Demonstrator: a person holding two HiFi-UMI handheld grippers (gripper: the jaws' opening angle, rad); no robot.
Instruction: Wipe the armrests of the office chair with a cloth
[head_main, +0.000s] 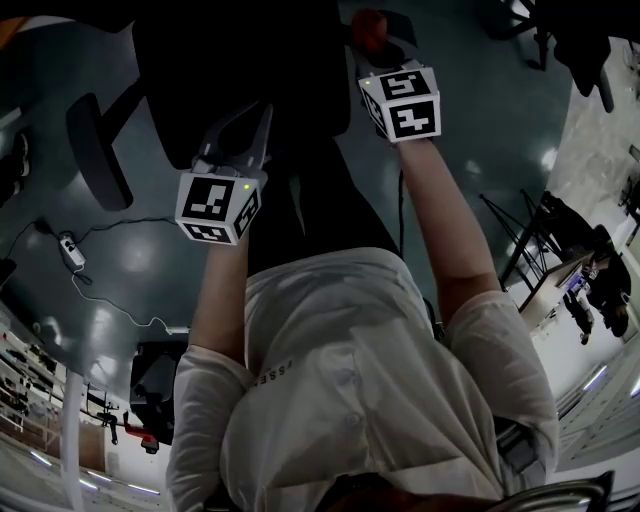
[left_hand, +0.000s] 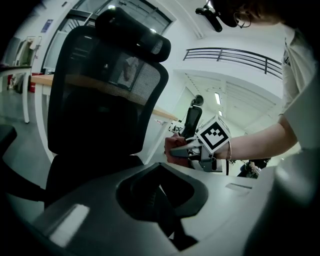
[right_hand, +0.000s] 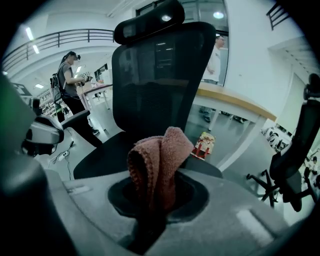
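Note:
A black mesh office chair stands in front of me, its seat dark in the head view. One armrest sticks out at the chair's left. My right gripper is shut on a folded reddish-brown cloth at the chair's right side, just before a dark armrest; I cannot tell whether the cloth touches it. My left gripper hovers over the seat's left part, its jaws together with nothing in them. From the left gripper view, the right gripper and cloth show beside the backrest.
A cable with a power block lies on the floor at left. A wood-topped table runs behind the chair, with a red-white packet on the floor under it. Another black chair stands at right. A person stands at the far left.

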